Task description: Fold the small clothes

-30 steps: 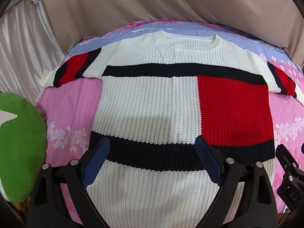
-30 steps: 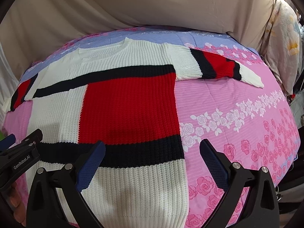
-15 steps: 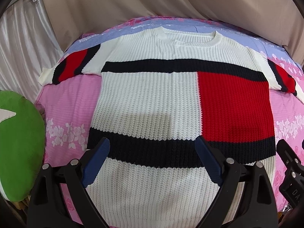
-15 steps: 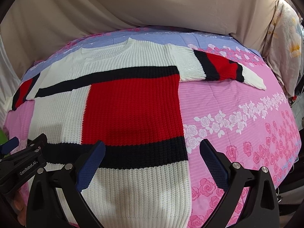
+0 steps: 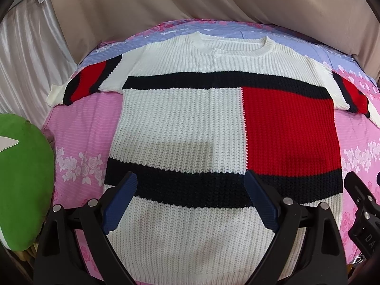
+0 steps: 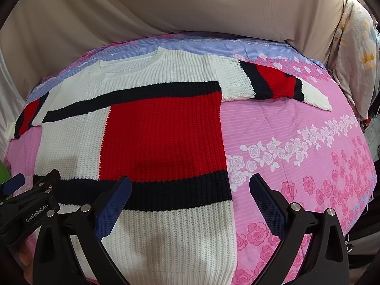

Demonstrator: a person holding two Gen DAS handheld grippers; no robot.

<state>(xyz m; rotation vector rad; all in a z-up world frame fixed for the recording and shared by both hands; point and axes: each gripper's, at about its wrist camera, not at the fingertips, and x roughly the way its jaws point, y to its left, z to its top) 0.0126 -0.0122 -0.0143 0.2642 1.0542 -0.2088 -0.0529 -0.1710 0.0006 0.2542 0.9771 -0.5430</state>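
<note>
Near edge of the bed: the left gripper [image 5: 190,199] is held above the sweater's lower white band, its blue fingers [image 5: 121,201] spread wide with nothing between them. The right gripper [image 6: 190,201] is held likewise, fingers [image 6: 266,204] apart and empty; one stands over the hem-side corner of the knit, the other over bare bedspread [image 6: 296,161].

The knit sweater [image 5: 190,123] is seen spread flat, face up, on the pink floral bedspread, hem toward the near edge and collar toward the far edge. Both sleeves are stretched out sideways; the right sleeve [image 6: 273,80] lies toward the right edge of the bed. No fold is seen in it.

Step judged: garment laid out, first fold not yet begun. Next move is judged to call for the fingers to be lowered and closed on a sleeve or side edge, so that it can be carried inward over the body.

Left edge: a green cushion [image 5: 23,180] is noted, apart from the sweater. Beyond the far edge, beige drapery.
</note>
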